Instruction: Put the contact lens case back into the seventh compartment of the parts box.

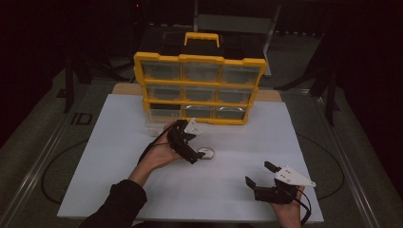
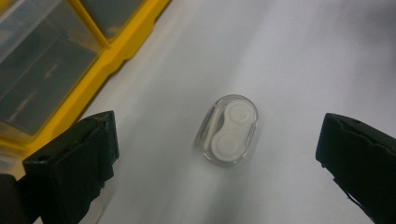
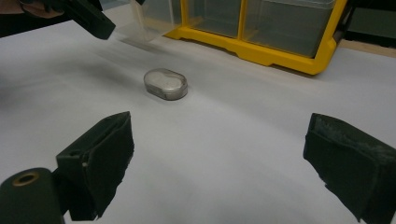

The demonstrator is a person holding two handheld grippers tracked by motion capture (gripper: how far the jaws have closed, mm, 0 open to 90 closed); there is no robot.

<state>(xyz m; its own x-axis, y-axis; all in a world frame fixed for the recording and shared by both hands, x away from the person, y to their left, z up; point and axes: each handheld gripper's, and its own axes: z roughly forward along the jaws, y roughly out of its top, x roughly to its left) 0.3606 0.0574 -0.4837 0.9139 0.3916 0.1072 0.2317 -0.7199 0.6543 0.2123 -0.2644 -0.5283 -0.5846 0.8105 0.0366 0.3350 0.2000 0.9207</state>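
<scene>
Case on white sheet, left gripper above it

Case [image 2: 229, 130], small, clear and oval, with two round white wells inside, lies flat on the white sheet [image 1: 228, 190] that covers the table, a little in front of the yellow drawer organiser [image 1: 199, 88]. The left gripper [image 1: 195, 149] hangs just over it, jaws spread wide; seen along those jaws, the case sits between them, touching neither. One clear drawer [image 1: 157, 124] stands pulled out at the organiser's bottom left corner, beside the left hand [image 1: 157, 154]. The right gripper [image 1: 260, 175] is well apart, nearer the sheet's front edge on the right, its jaws also wide apart and holding nothing.
</scene>
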